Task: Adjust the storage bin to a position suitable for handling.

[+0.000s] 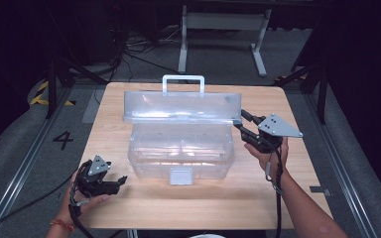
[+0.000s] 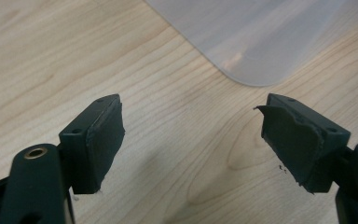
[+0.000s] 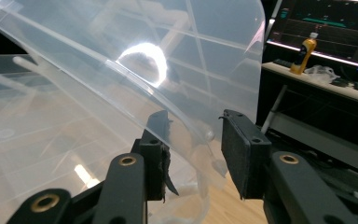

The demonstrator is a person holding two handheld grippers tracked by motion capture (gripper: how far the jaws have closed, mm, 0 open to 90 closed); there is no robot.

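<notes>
Pale wooden table (image 1: 188,203) with rounded corners, set on grey carpet (image 1: 20,148) in a dark room. Floor rails along both sides, a "4" (image 1: 63,140) marked on the floor at the left, yellow-and-black tape (image 1: 42,94) near the far left corner. Beyond the table, a tangle of cables (image 1: 129,47) and the white legs of a desk frame (image 1: 223,29). In the right gripper view, a shelf in the background with an orange bottle (image 3: 305,53) and dark screens above it.

Clear plastic box (image 1: 181,156) in the middle of the table, rounded corners, a frosted latch (image 1: 181,175) on the near wall. Lid (image 1: 181,106) raised and tilted back toward the far side, with a frosted handle (image 1: 183,82) sticking up at its top edge. Nothing clearly seen inside.

Right gripper (image 1: 240,124) held at the lid's right end, jaws apart with the lid's edge passing between them; in the right gripper view (image 3: 193,140) the clear rim sits in the gap, not pinched. Right hand (image 1: 268,156) beneath it.

Left gripper (image 1: 121,181) low over the table at the near left, just beside the box's near left corner, held by the left hand (image 1: 82,201). In the left gripper view (image 2: 191,130) jaws wide apart over bare wood, one pad (image 2: 291,144) ragged at the edge, a rounded corner of the box ahead.
</notes>
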